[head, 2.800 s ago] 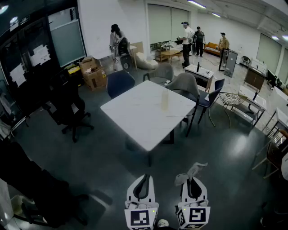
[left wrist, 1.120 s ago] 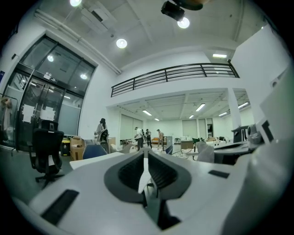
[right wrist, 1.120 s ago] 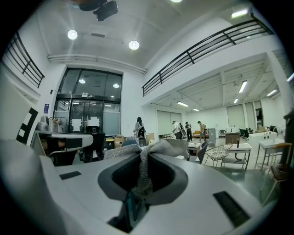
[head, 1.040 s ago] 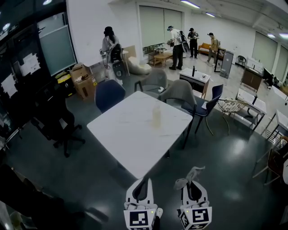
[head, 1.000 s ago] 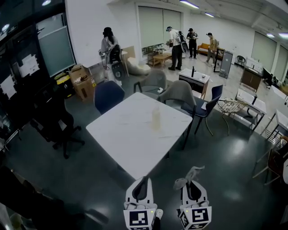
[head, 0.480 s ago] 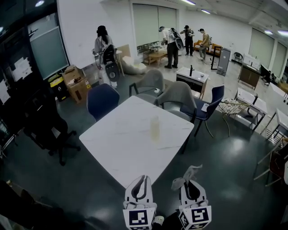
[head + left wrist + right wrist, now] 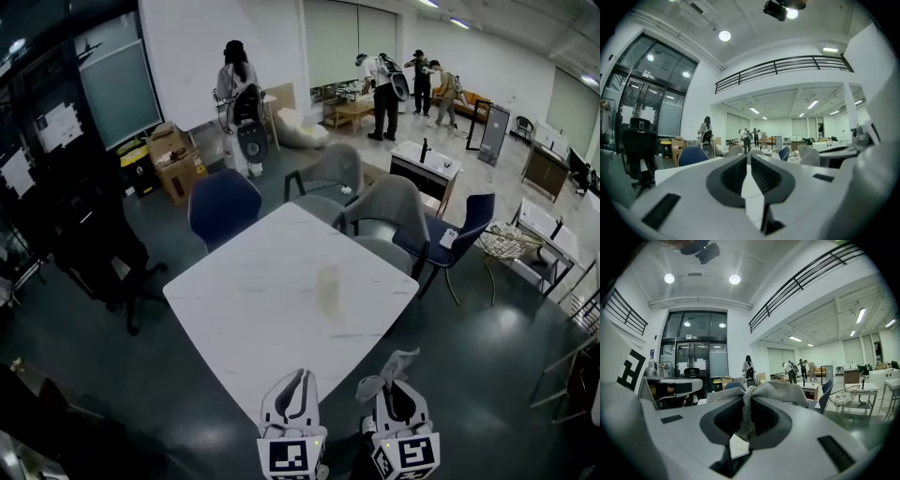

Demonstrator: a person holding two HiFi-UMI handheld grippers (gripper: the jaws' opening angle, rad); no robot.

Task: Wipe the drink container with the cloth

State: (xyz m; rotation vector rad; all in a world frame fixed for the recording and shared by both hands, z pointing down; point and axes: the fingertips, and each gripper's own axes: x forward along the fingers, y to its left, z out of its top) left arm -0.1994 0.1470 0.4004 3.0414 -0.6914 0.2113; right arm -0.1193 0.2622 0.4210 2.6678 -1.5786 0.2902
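Two tools, one cloth, one container: I see the left tool [image 7: 299,377] and the right tool [image 7: 402,384] side by side at the bottom of the head view, just short of the near corner of a single white worktop [image 7: 251,309].

In its own view the left tool has its jaws together with nothing between them. The right tool is clamped on the cloth [image 7: 397,360] — a grey, knitted piece pinched between the pads, its loose ends spilling out over the jaw tips.

The container [image 7: 327,290], a pale, see-through one, stands upright and alone on the worktop, right of its middle and well apart from both tools. I can make out nothing else on the marble-patterned surface.

Four chairs crowd the worktop's far side — two grey [image 7: 329,170] and two blue [image 7: 222,202]. One black office chair [image 7: 106,255] sits apart at the left.

Four people are in the room beyond: one [image 7: 237,79] stands by the white wall, and three [image 7: 385,81] are grouped farther back near the windows. Cardboard boxes [image 7: 175,156] sit on the floor by the dark glass wall.
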